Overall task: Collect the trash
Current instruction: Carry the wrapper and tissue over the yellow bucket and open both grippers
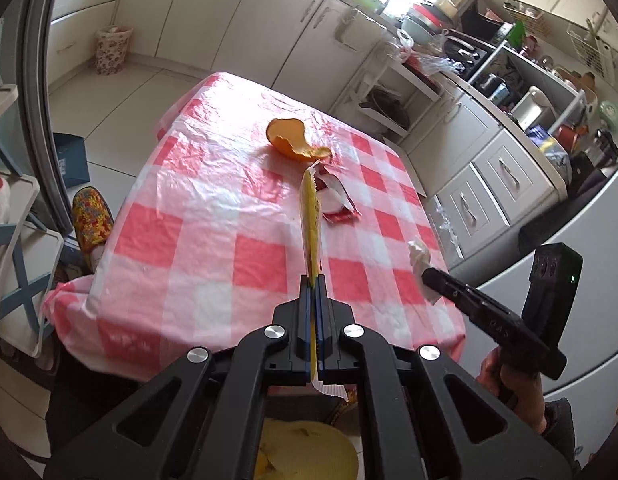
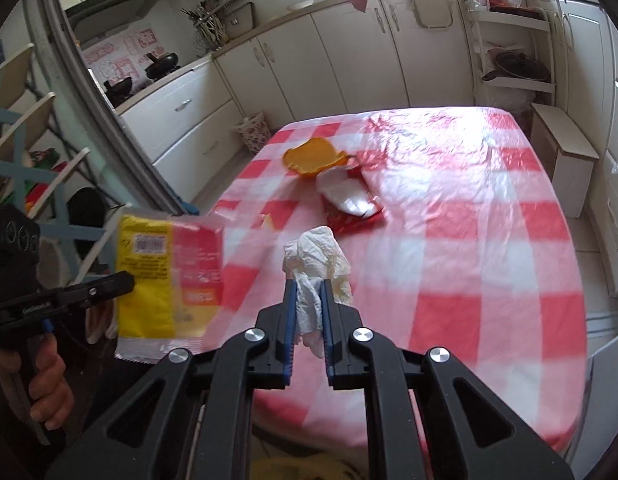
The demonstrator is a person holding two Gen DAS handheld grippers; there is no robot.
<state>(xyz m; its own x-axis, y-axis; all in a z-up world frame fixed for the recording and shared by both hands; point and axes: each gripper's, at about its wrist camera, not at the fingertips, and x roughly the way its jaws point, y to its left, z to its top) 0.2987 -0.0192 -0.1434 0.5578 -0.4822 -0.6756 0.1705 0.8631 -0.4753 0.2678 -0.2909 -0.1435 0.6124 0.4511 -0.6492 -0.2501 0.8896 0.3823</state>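
Observation:
My left gripper (image 1: 314, 280) is shut on a flat yellow and red wrapper (image 1: 311, 224), held edge-on above the near part of the table; the wrapper shows face-on in the right wrist view (image 2: 165, 276). My right gripper (image 2: 309, 286) is shut on a crumpled white tissue (image 2: 315, 260), also seen in the left wrist view (image 1: 421, 264). An orange peel (image 1: 293, 138) (image 2: 313, 156) and a red and white wrapper (image 1: 337, 204) (image 2: 351, 202) lie on the red and white checked tablecloth (image 1: 213, 240) (image 2: 469, 240).
A yellow-lined bin (image 1: 305, 452) sits below the table's near edge, under my left gripper. White kitchen cabinets (image 2: 349, 60) ring the table. A patterned basket (image 1: 113, 50) stands on the floor. A white stool (image 2: 565, 156) stands by the table's right side.

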